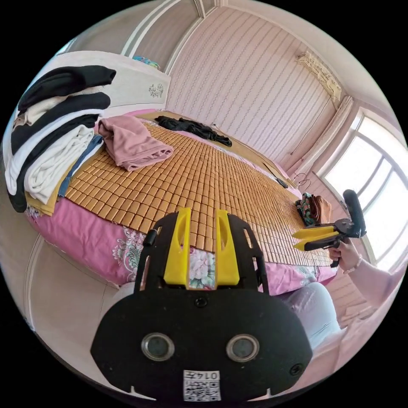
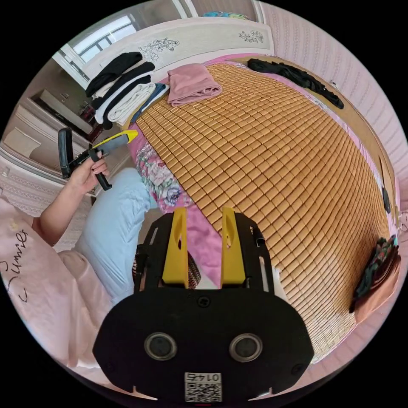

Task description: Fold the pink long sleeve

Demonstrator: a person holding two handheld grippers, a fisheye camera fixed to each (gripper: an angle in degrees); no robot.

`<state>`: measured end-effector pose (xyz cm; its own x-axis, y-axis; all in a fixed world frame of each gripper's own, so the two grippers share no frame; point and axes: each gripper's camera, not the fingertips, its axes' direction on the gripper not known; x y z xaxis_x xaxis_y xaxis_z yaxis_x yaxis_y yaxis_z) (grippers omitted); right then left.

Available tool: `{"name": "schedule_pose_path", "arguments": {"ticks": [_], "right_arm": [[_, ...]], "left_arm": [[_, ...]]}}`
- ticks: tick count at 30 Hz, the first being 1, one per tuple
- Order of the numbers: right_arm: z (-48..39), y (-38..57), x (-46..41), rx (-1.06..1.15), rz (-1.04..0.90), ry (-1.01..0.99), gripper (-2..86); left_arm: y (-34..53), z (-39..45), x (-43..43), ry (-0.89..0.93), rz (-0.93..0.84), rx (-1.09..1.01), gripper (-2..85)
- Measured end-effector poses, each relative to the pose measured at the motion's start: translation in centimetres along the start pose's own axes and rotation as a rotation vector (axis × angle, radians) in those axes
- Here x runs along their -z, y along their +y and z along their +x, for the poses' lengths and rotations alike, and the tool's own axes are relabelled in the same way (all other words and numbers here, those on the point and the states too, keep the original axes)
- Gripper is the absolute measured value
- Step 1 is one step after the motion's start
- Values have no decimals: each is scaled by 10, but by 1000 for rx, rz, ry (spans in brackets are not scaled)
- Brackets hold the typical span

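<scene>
The pink long sleeve [image 1: 132,144] lies folded into a small bundle on the bamboo mat [image 1: 221,178], near the headboard end of the bed. My left gripper [image 1: 202,211] hovers over the bed's near edge, open and holding nothing. To the right a hand holds my right gripper [image 1: 295,240] above the mat's edge. In the right gripper view my right gripper [image 2: 204,209] is open and holds nothing over the mat's corner. The folded pink long sleeve [image 2: 191,85] lies far off, and the left gripper [image 2: 132,135] is held in a hand at the left.
A stack of folded black, white and blue clothes [image 1: 51,136] stands beside the pink bundle, by the headboard [image 2: 178,40]. A black garment [image 1: 193,127] lies at the mat's far side. A patterned cloth pile [image 2: 376,267] sits at the bed's other end. The person's legs [image 2: 114,225] are against the bed.
</scene>
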<state>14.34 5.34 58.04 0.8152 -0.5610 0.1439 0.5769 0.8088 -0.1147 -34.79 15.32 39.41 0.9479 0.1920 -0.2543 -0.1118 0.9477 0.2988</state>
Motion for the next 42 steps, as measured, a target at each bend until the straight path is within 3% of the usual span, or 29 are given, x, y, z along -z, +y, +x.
{"name": "schedule_pose_path", "arguments": {"ticks": [5,10,13,19,26,30,33,35,38,42], "right_arm": [[-18,82,-20,-99,-30,6,113],[-24,88,-29,-89,5,-46,65],[-33,46,-32,14,7,-33,53],[-65,-133,-34,300,77,45,54],[-126,-353,-91,525,107,181,28],[-156,-442,-134,536,112,209,57],[-179,-482,-162,512,180,231,46],[-190,-498,-192,495,154,189,21],[-201,-510,-268,407,-53,270,0],[-214,-473,-244,454,94,412,-8]], "left_arm": [[17,40,6,1,-73,-94,93],[14,30,1,-84,-101,-107,92],[-5,-3,-4,-181,-75,-51,93],[-79,-107,-40,-242,-25,154,84],[-162,-213,-116,-170,25,307,106],[-186,-234,-155,-34,-112,319,36],[-190,-208,-140,38,-29,192,25],[-190,-183,-148,-3,-73,70,23],[-184,-192,-175,12,-140,130,26],[-186,-183,-143,-10,-107,134,34]]}}
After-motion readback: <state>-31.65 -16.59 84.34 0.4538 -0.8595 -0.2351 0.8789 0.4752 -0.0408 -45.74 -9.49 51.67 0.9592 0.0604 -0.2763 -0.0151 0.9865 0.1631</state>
